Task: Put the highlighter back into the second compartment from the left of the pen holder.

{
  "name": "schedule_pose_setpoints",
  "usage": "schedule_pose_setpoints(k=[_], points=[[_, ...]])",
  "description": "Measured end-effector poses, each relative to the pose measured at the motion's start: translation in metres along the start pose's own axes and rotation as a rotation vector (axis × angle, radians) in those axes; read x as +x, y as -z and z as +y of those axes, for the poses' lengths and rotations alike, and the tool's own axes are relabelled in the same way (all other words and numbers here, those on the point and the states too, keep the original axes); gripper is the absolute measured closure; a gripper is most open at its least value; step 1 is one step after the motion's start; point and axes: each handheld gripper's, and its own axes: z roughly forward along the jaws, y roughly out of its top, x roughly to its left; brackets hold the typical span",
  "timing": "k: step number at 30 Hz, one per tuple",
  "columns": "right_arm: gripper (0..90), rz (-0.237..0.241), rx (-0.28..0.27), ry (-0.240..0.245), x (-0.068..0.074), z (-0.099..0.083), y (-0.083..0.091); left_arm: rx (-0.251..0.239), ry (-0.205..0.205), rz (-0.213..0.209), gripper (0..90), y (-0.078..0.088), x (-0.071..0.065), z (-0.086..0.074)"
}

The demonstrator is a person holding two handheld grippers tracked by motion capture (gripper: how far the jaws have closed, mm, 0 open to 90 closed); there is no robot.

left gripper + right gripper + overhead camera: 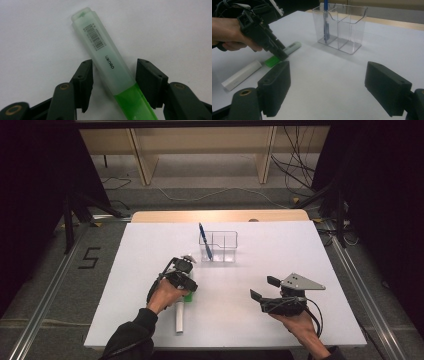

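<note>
White table (280,320) w/ a clear divided organizer (223,246) near the far middle; blue pen (205,240) already stands in its left compartment, other sections look empty. Green highlighter (110,60) lies flat on the table, front-left, beside a white tube (179,317). Left gripper (113,82) is down over the highlighter, jaws either side of its body, a bit apart, not clamped yet. Right gripper (327,87) waits front-right, jaws wide, nothing betw. them. Judgement: one item stowed, highlighter pickup just beginning, tube probably left too. Highlighter reads "deli", plus barcode; small print illegible.
</note>
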Motion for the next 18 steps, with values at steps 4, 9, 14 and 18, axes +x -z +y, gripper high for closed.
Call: schedule_pose_setpoints(k=[4,9,14,18], points=[[21.7,-0.001,0.007,-0.005,0.0007,-0.0001,0.0003,0.002,-0.005,0.004,52.8,-0.0003,0.0005,0.0018],[21.8,-0.001,0.005,0.002,0.0001,-0.0003,-0.0005,0.004,-0.014,0.013,58.9,-0.0003,0.0004,0.004],[21.8,0.001,0.007,0.004,0.0001,-0.0003,-0.0004,0.006,-0.026,0.013,65.6,-0.0001,-0.0005,0.0048],[21.8,0.0,0.009,-0.001,0.0002,-0.0003,-0.0001,-0.002,-0.027,0.01,66.1,-0.0004,-0.0007,0.0048]])
